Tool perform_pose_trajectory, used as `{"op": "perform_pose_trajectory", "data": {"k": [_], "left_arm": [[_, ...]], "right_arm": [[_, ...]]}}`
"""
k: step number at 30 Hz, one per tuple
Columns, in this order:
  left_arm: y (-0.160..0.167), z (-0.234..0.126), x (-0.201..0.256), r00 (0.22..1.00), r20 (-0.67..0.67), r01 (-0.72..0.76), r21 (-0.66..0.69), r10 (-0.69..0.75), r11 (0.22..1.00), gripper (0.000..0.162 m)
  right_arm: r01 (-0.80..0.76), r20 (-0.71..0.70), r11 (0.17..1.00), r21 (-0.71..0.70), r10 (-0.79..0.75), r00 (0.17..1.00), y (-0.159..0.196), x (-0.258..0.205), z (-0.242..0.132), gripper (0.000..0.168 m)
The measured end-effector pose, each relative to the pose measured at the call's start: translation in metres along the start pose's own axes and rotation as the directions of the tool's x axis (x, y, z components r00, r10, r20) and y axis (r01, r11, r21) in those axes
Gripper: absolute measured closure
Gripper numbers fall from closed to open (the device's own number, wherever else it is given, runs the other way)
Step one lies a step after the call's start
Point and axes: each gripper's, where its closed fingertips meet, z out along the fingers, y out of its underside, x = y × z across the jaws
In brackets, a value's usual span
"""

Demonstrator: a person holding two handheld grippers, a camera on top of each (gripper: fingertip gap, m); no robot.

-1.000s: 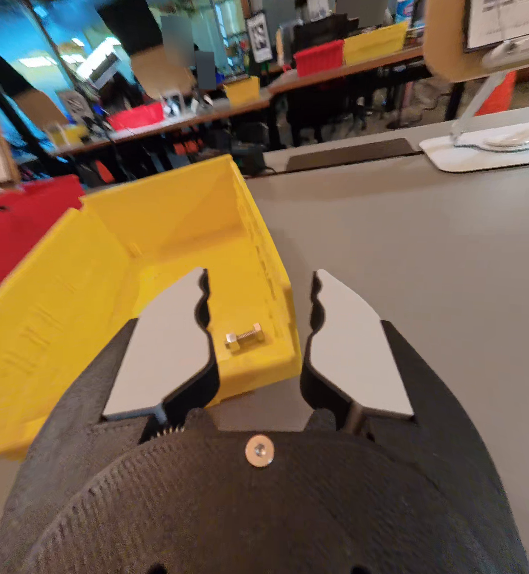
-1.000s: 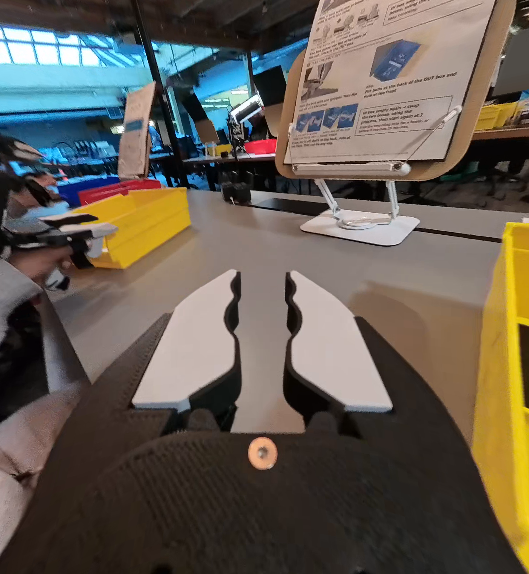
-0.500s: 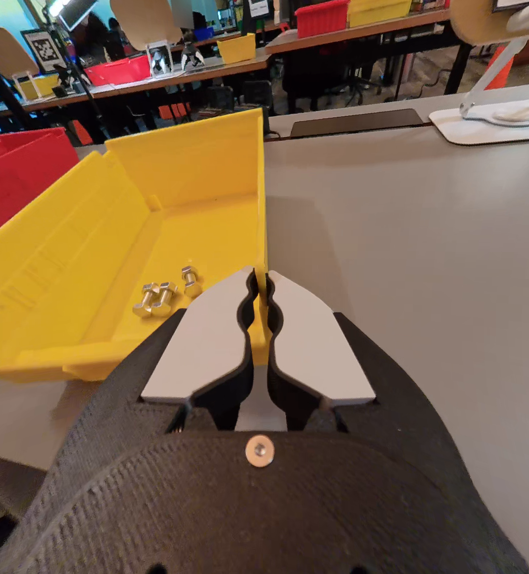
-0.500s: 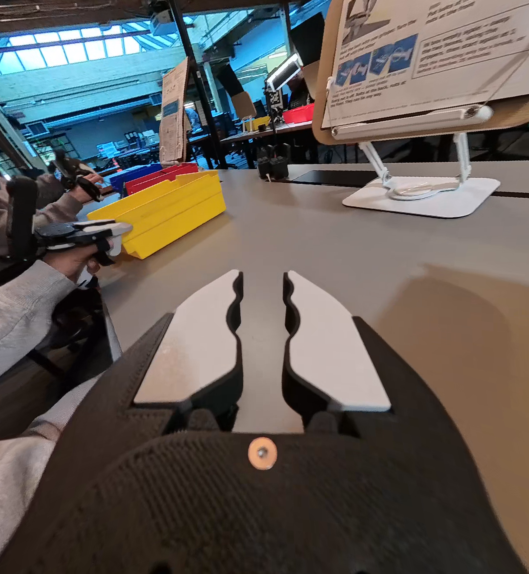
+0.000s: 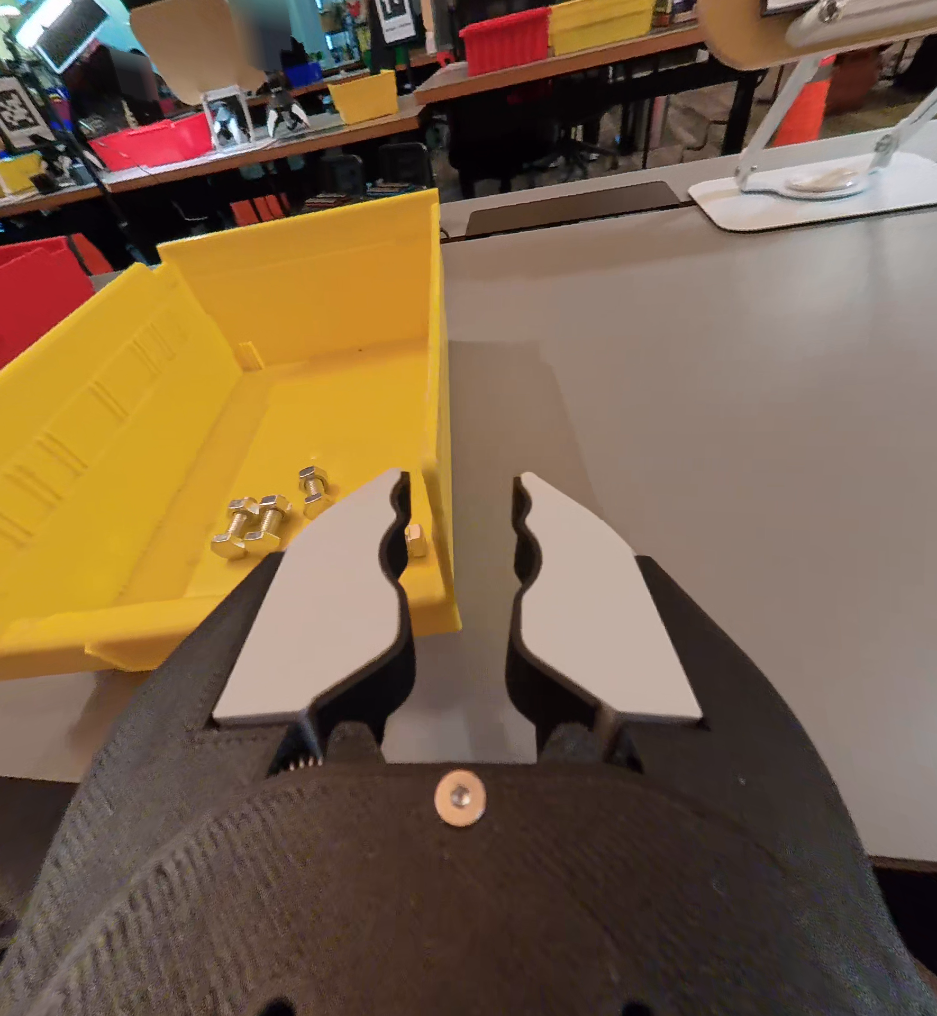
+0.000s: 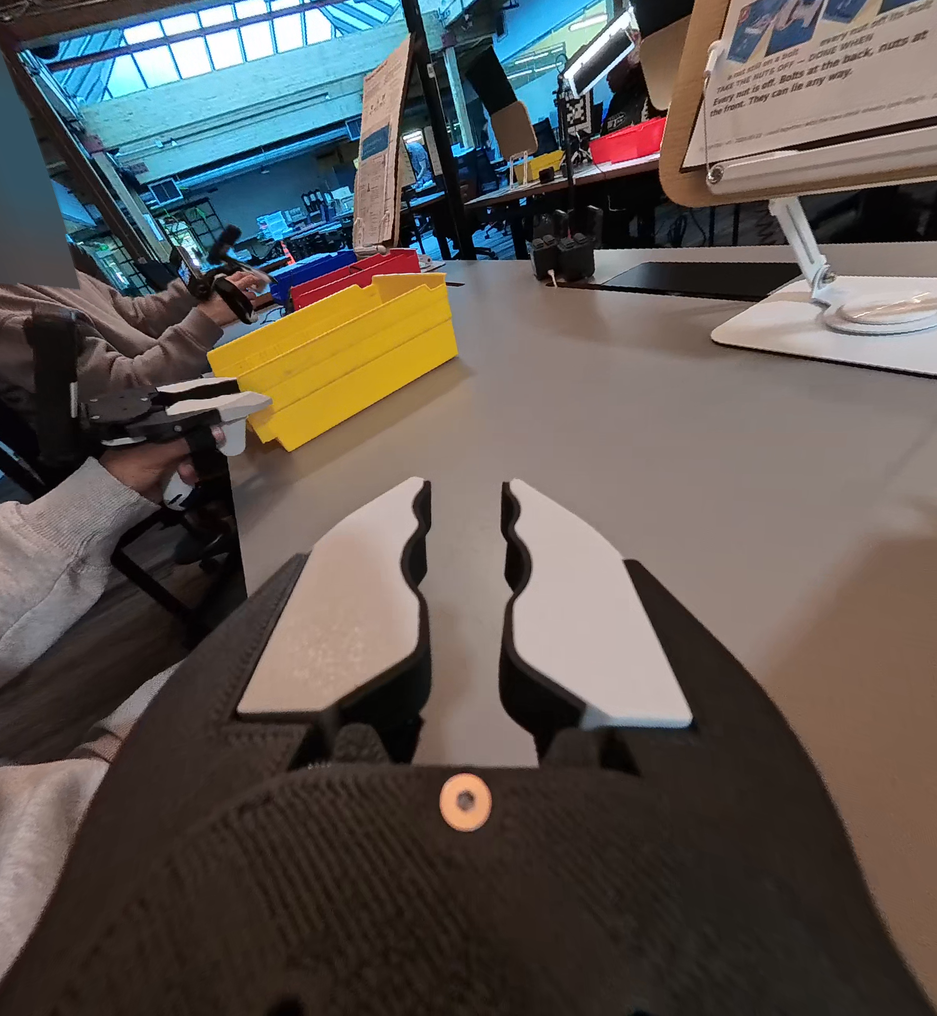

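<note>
A yellow bin [image 5: 301,308] sits on the grey table [image 5: 730,440] and holds several silver bolts with nuts [image 5: 251,525] near its front. One more bolt [image 5: 415,541] lies by the right wall, partly hidden by my left finger. My left gripper [image 5: 458,486] is open and empty, with its jaws on either side of the bin's right wall near the front corner. My right gripper [image 6: 464,489] is slightly open and empty, low over bare table. In the right wrist view the left gripper [image 6: 254,396] shows in a hand at the bin's [image 6: 345,352] near end.
A red bin [image 5: 10,308] stands left of the yellow one, also seen with a blue bin [image 6: 312,269] behind it. A white document stand [image 6: 851,324] holds a printed sheet at the back right. Another person's arm [image 6: 125,324] reaches in at the far left. Across from one pair of fingers to the other is roughly 40 cm.
My left gripper was shut half a second ago and has opened around the bin wall. My right gripper has swung left and lower; the yellow bin at its right has left view.
</note>
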Motion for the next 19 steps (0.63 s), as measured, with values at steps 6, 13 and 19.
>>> {"op": "perform_pose_trajectory", "data": {"k": [6, 13, 19], "left_arm": [[-0.021, -0.009, -0.002, 0.994, -0.065, 0.101, 0.135, -0.093, 0.986, 0.124], [-0.036, -0.003, -0.008, 0.994, -0.028, 0.111, 0.214, -0.108, 0.97, 0.129], [-0.037, 0.008, -0.002, 0.995, -0.03, 0.098, 0.207, -0.094, 0.973, 0.129]], "right_arm": [[-0.009, 0.001, 1.0, -0.023, 0.009, 1.0, 0.005, -0.003, -0.002, 0.143], [-0.063, -0.03, 0.998, -0.009, 0.062, 0.998, 0.006, 0.008, -0.013, 0.143], [-0.105, -0.047, 0.994, 0.006, 0.105, 0.993, 0.006, 0.015, -0.023, 0.143]]}}
